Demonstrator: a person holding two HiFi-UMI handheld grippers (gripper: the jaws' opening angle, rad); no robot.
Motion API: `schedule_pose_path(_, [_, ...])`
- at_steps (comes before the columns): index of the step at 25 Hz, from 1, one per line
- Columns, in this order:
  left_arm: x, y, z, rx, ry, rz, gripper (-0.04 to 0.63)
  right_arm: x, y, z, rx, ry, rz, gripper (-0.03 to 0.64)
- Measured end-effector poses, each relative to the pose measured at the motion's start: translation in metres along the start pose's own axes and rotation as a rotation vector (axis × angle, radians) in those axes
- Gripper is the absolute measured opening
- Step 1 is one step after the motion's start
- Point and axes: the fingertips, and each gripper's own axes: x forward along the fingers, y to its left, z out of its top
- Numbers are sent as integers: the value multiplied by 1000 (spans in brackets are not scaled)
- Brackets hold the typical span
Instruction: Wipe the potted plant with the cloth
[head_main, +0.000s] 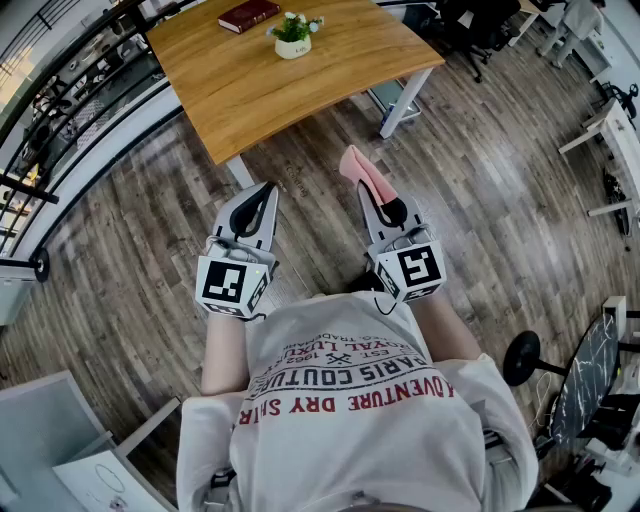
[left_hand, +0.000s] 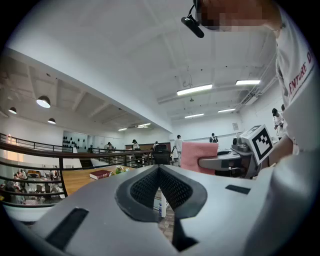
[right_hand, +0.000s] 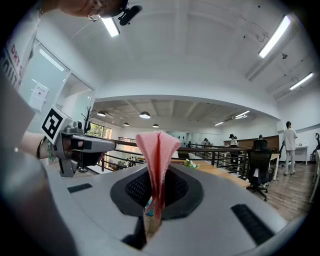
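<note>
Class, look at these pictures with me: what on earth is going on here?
A person stands on the wood floor short of a wooden table, a claw in each hand. The right claw is shut on a pink cloth; the left claw is shut and empty. The potted plant sits on the table near a red book, neither claw near it, so wiping has not begun.

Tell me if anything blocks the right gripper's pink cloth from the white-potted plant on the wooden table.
Nothing visible does. Only wood floor and bare tabletop lie between the pink cloth and the white-potted plant; the dark red book sits off to the plant's left.
</note>
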Motion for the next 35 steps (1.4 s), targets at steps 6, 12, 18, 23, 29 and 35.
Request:
schedule_pose_path(6, [6,8,-3,-21,-12,3,14,9,-2,-1,-5,2,1,35])
schedule_pose_path(12, [15,18,-4,-23,-12,7,14,24,-7,1,-26,5,-9,35])
schedule_pose_path(18, [33,35,-2,-31,-21,36,14,51,-29,2,-3,24,-16,35])
schedule_pose_path(23, [62,48,-6,-42,2,91,14,79,-62,-2,7,38,22,35])
schedule_pose_path(29, [114,70,-21,-38,57,213,14,141,-116,-22,25,59,119,35])
schedule_pose_path(35, [197,94,-20,-52,70,350,14,210,-191,-36,19,111,233,35])
